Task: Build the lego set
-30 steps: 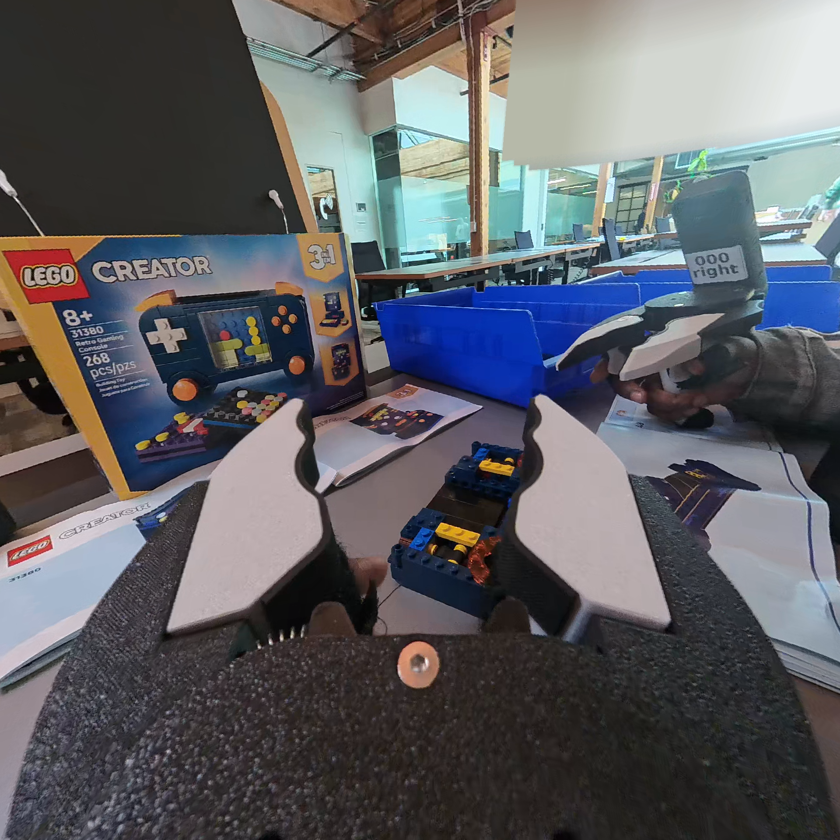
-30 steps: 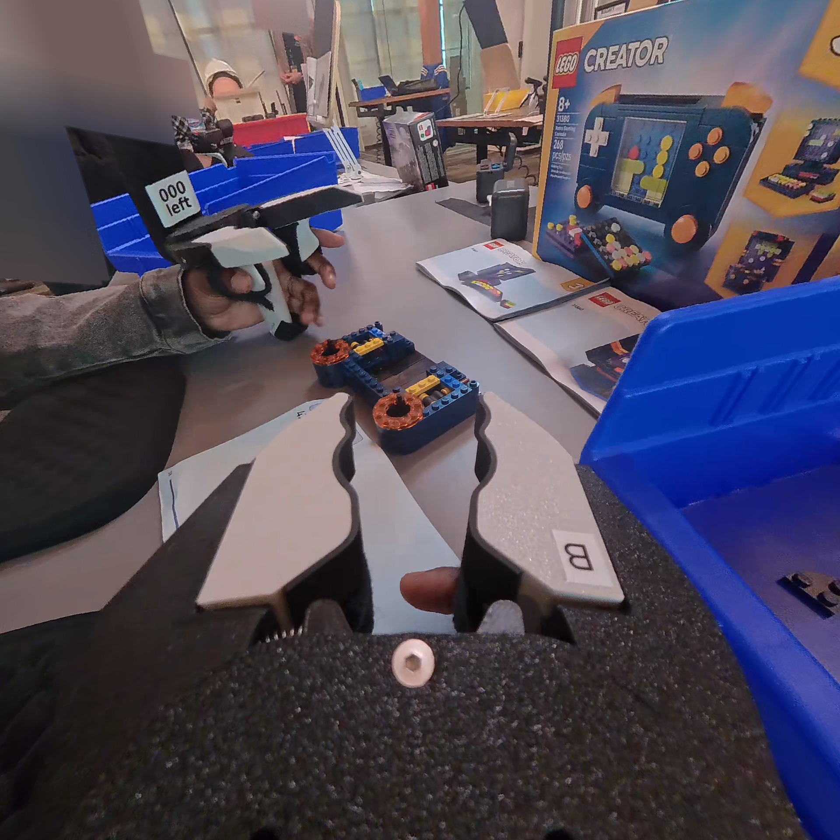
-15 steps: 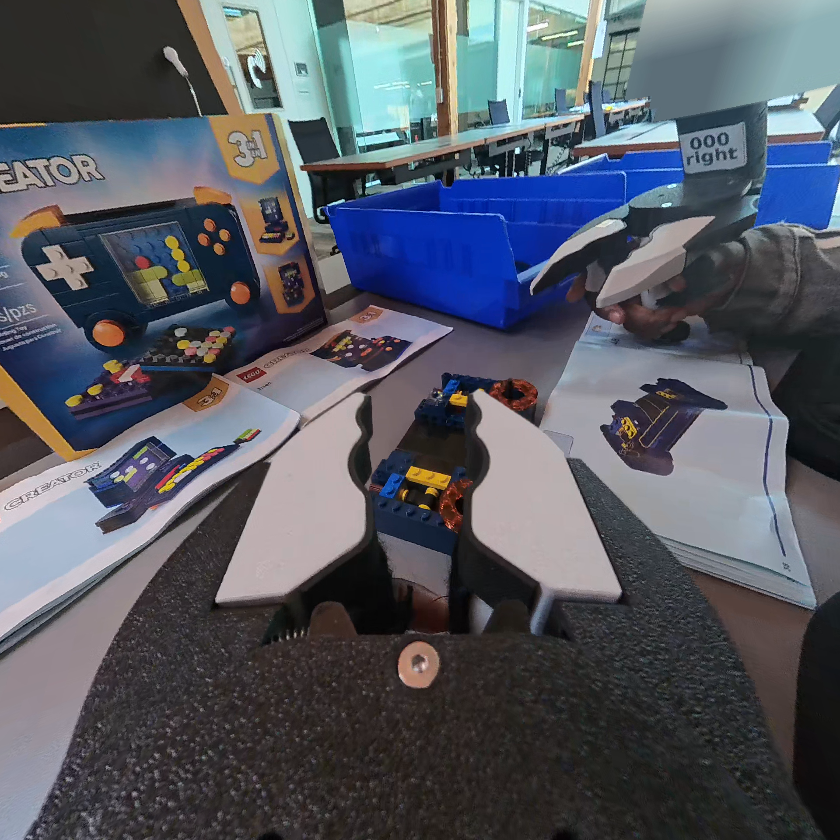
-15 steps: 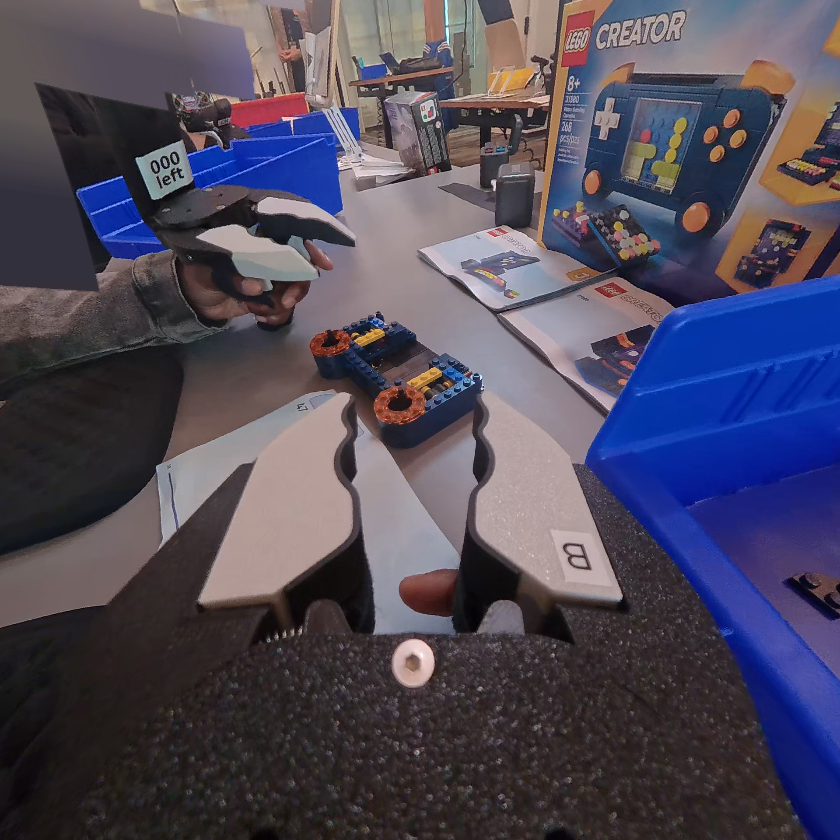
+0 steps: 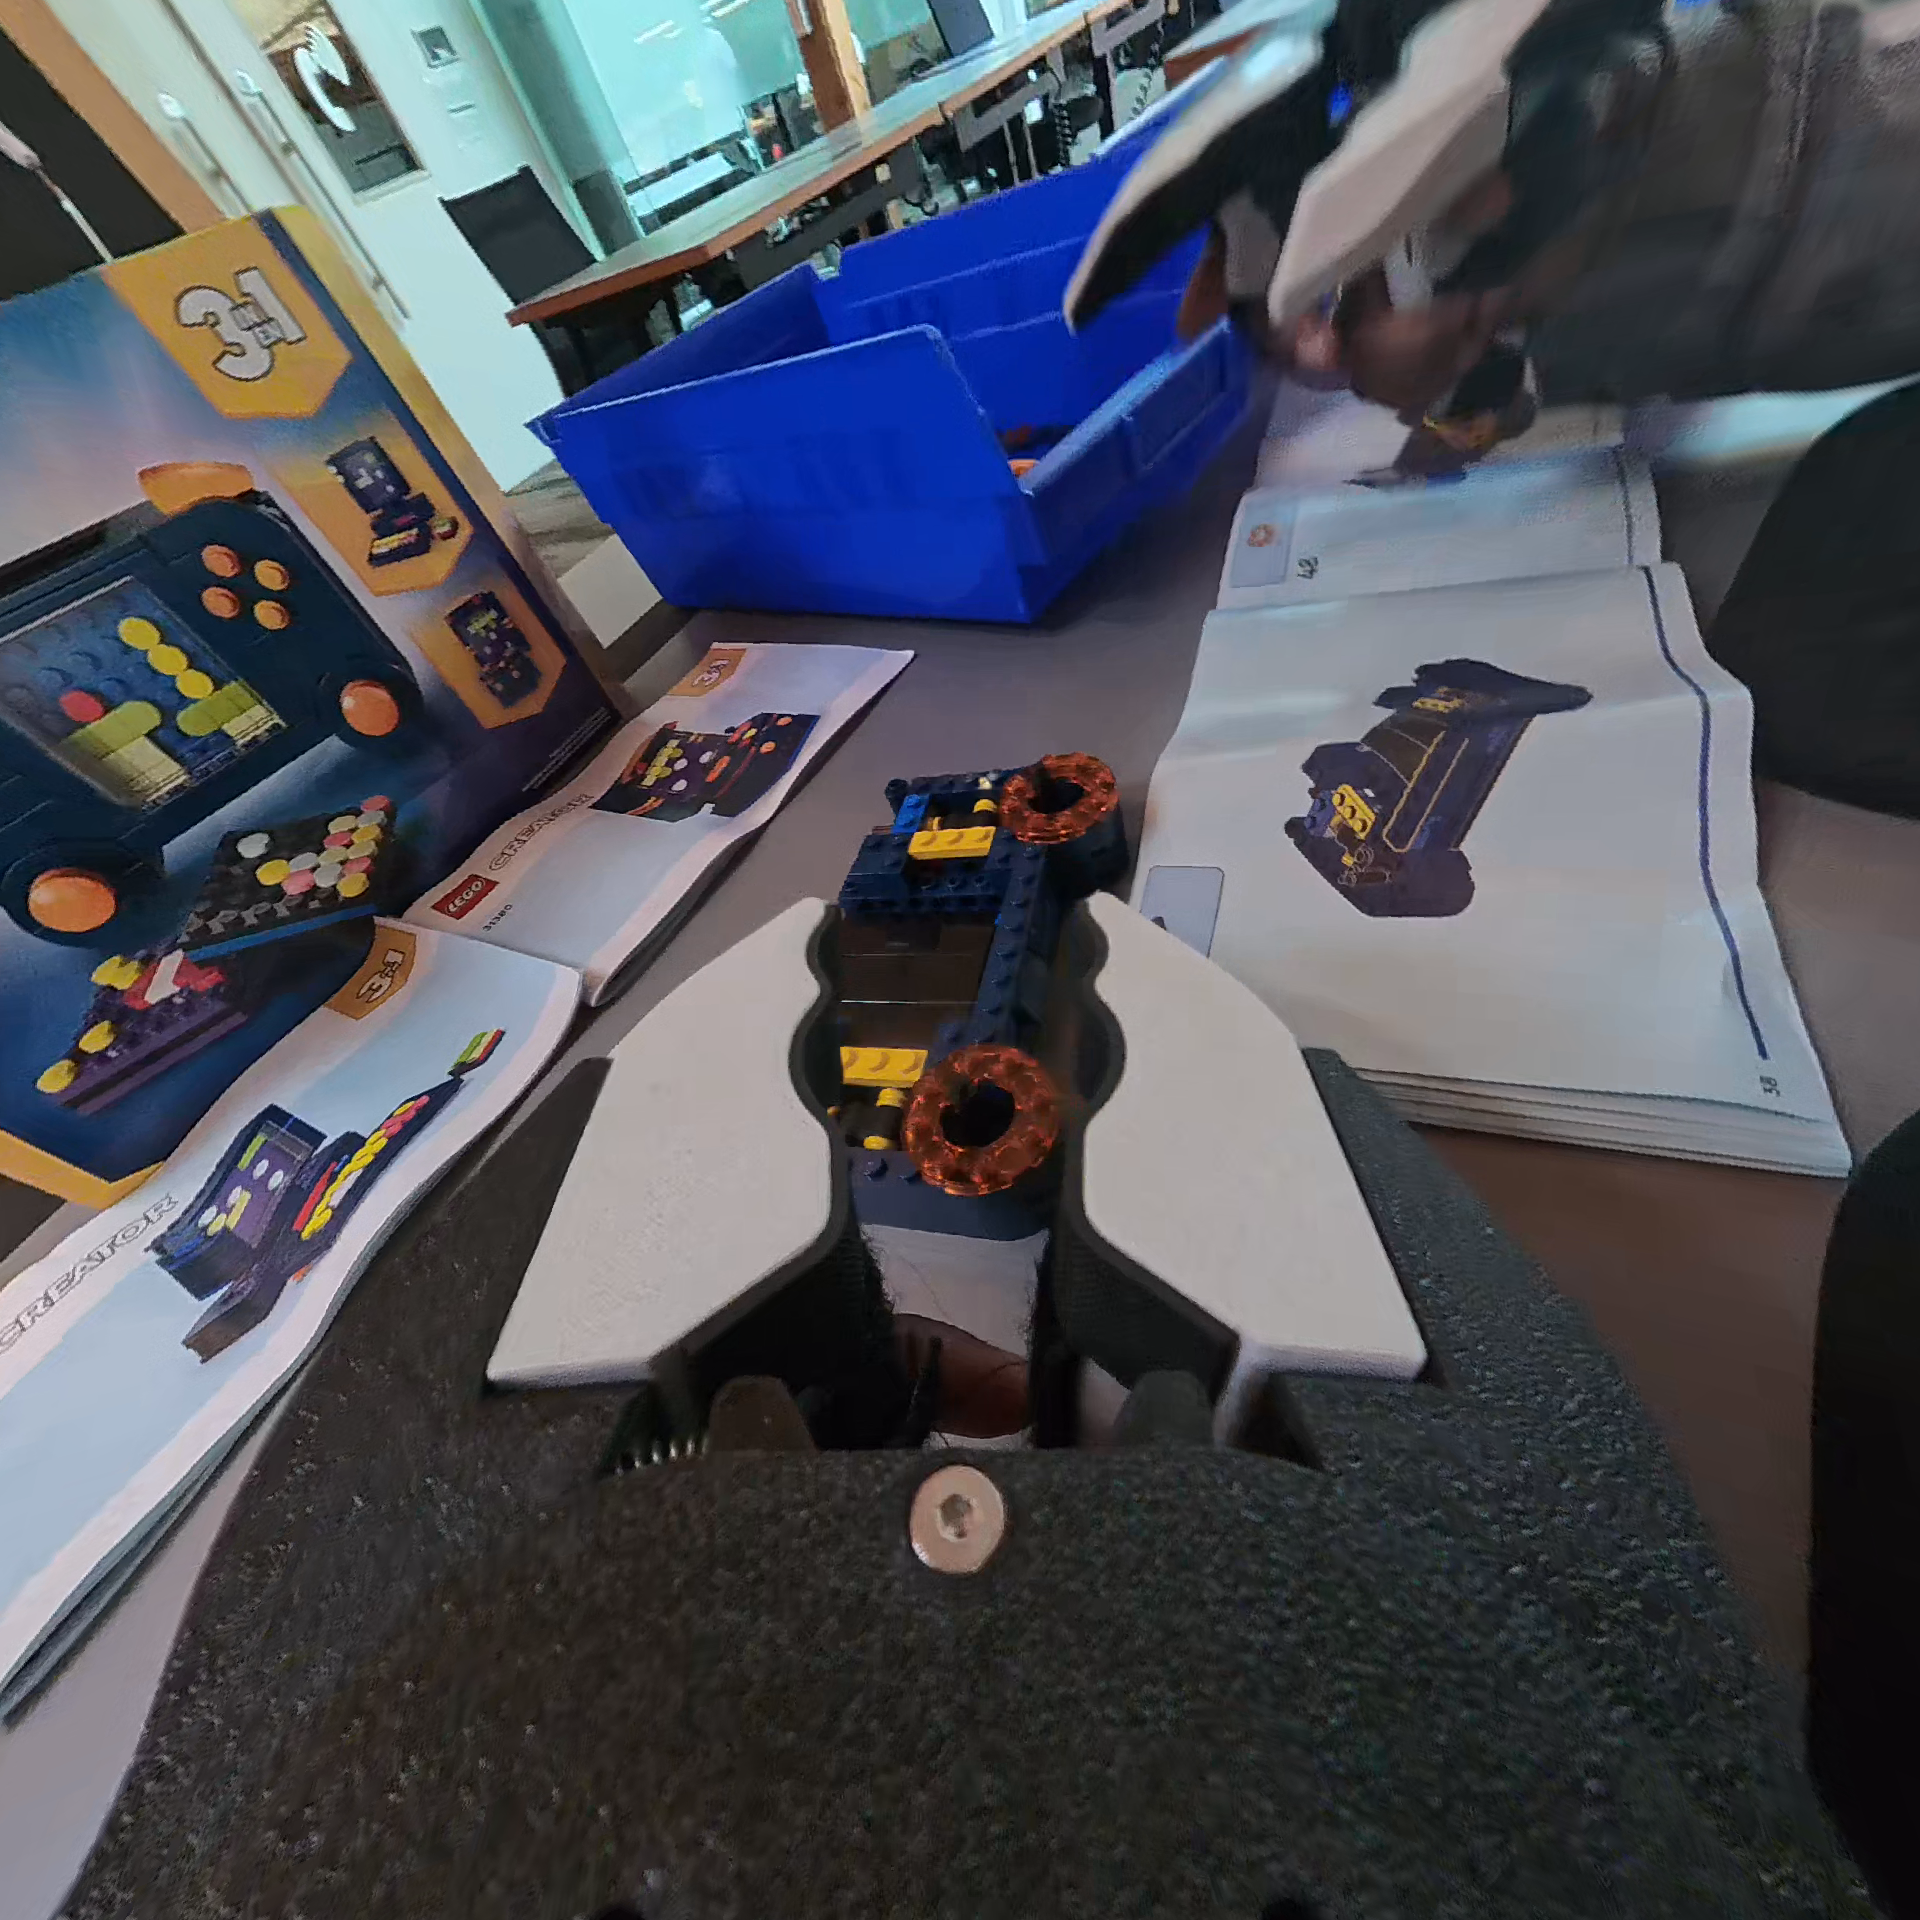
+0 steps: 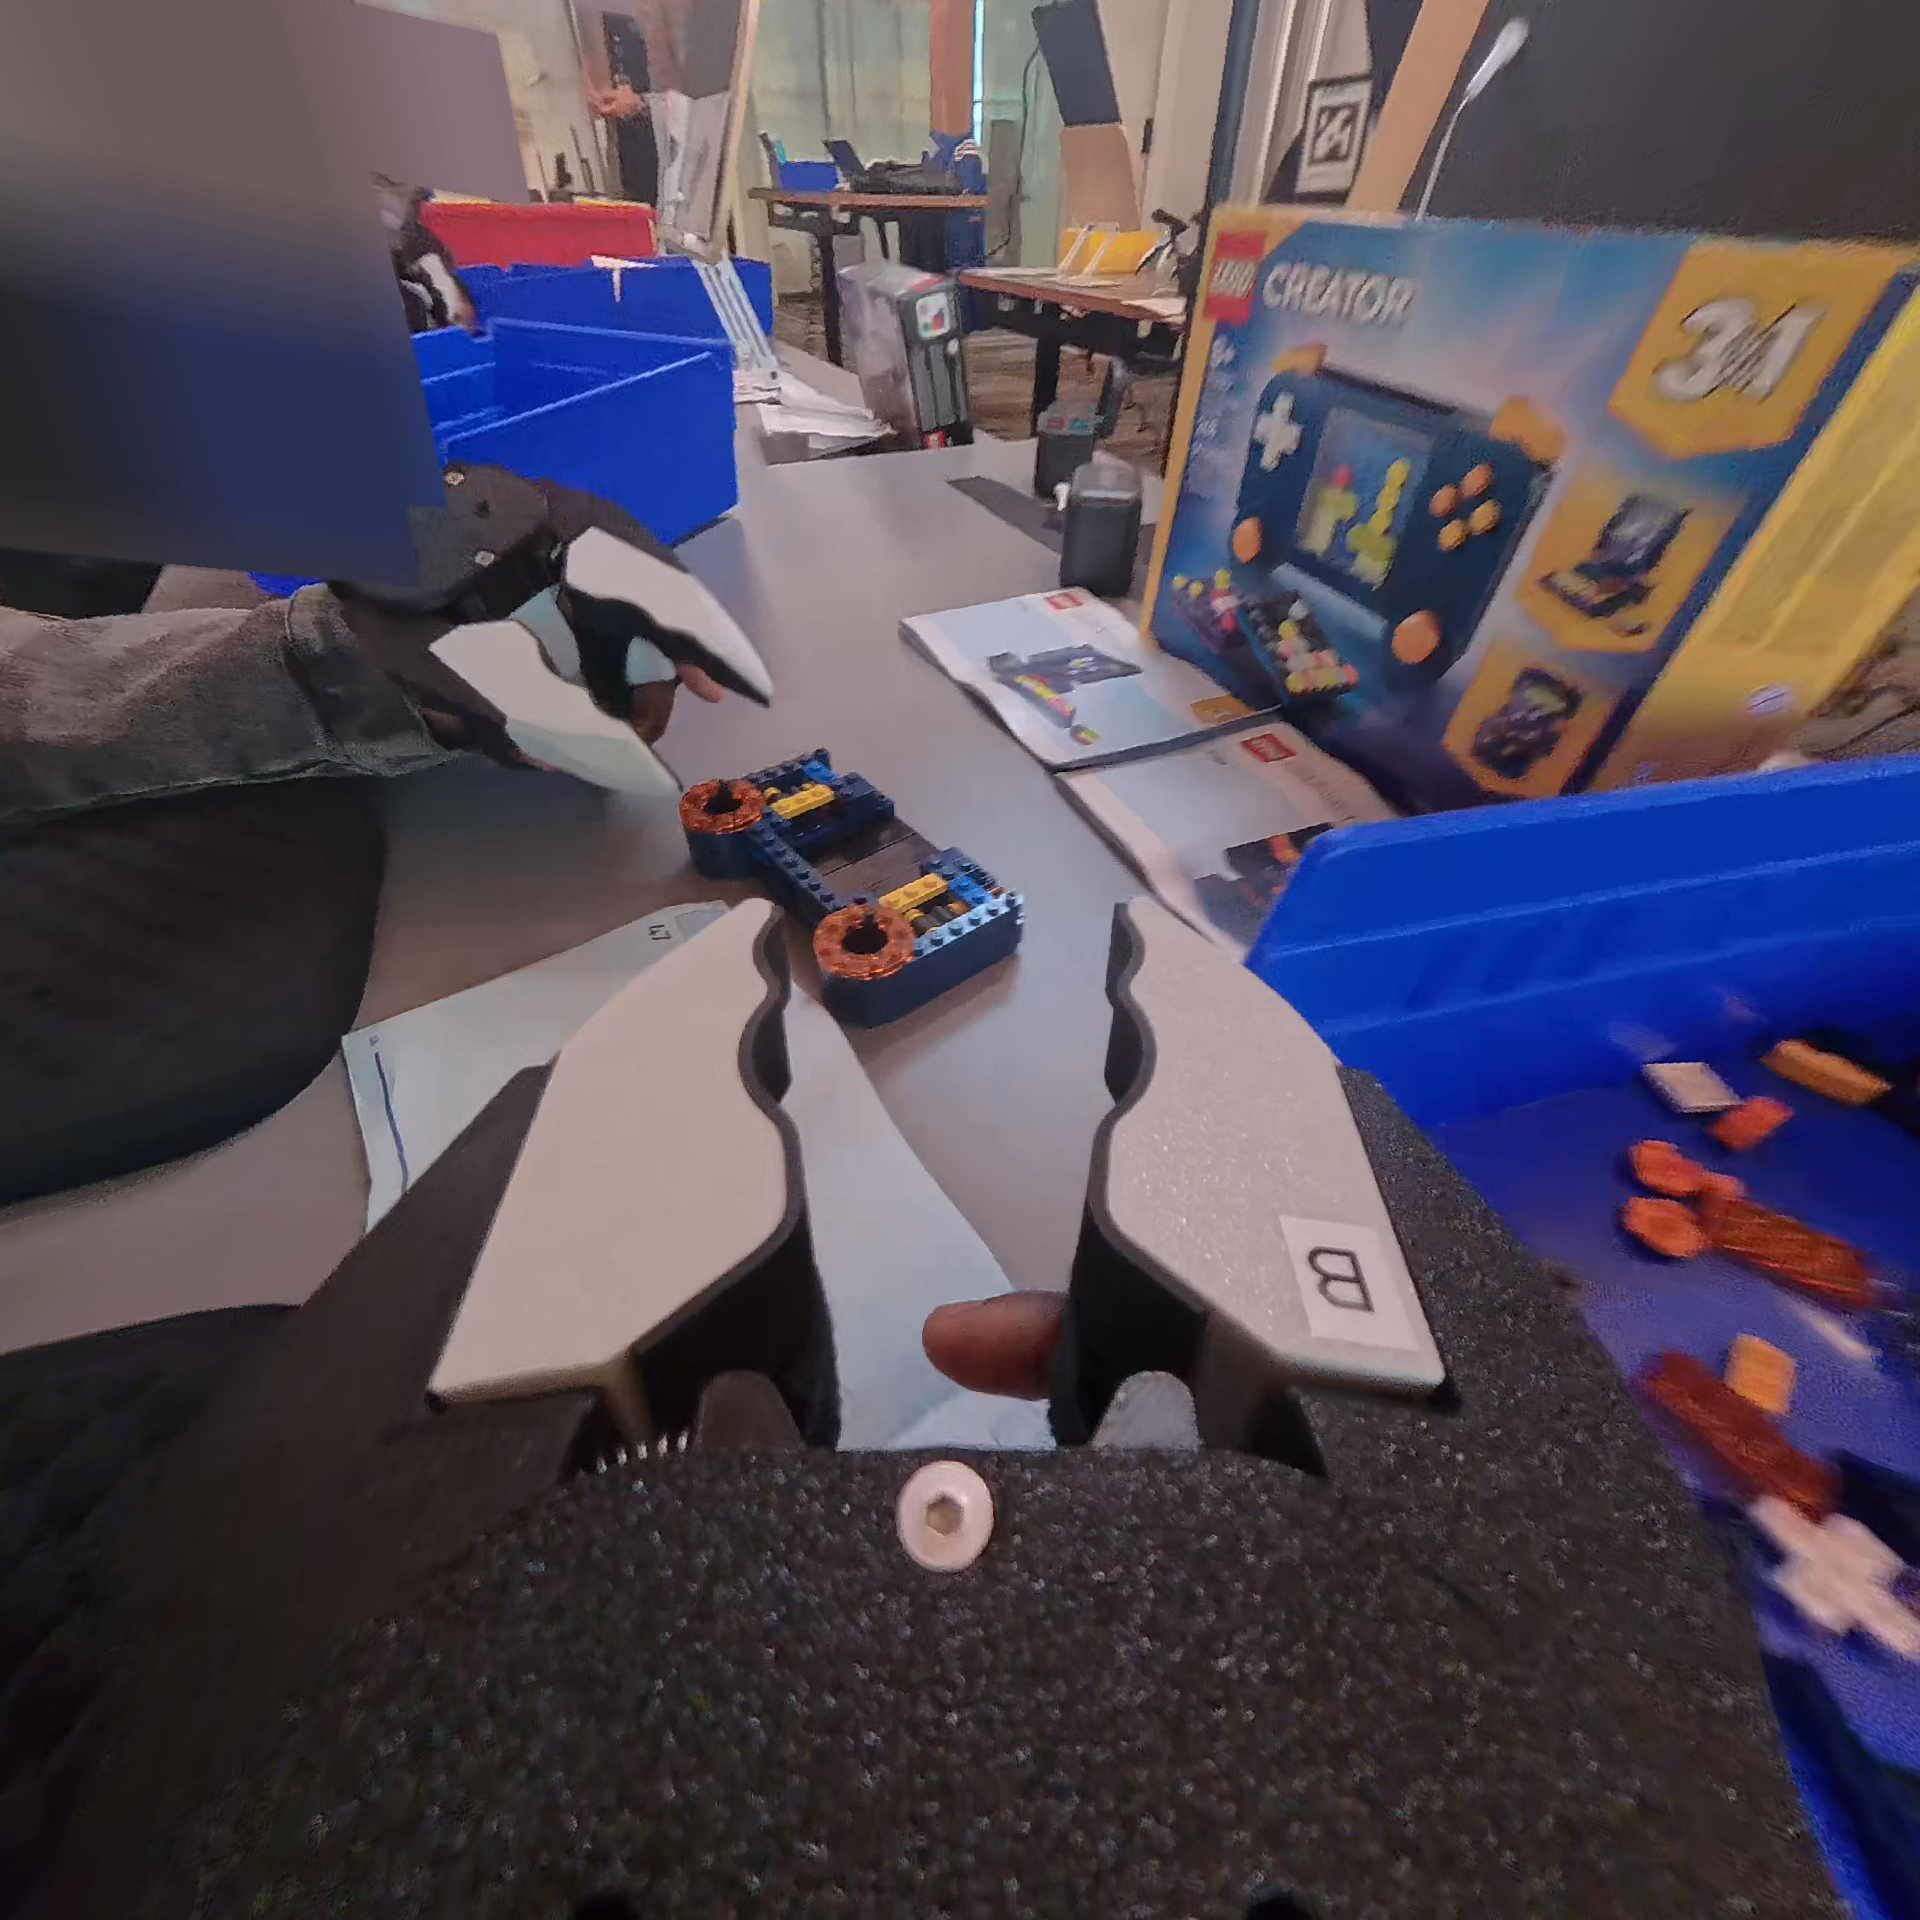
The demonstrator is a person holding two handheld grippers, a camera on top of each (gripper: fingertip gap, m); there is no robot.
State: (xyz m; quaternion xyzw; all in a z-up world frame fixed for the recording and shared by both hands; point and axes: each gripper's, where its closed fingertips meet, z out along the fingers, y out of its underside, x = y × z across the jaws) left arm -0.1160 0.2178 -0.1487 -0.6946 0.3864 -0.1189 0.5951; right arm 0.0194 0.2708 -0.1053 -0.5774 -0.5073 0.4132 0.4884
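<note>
Brick model (image 6: 852, 883) flat on grey table (image 6: 935, 582), frame centre. Left gripper (image 6: 717, 738) upper left, just beside its far ring, fingers narrowly parted, gripping nothing. Right gripper (image 6: 940, 997) lower centre, wide, bare.

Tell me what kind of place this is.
Likely an open-plan office or lab used as a toy brick building station: rows of desks behind glass walls, blue parts bins, a brick set box and open instruction booklets on a grey table.

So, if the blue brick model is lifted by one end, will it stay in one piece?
Probably stiff: the brick model is a flat, low frame. Likely light, being plastic bricks. The orange rings might pop off if squeezed.
</note>
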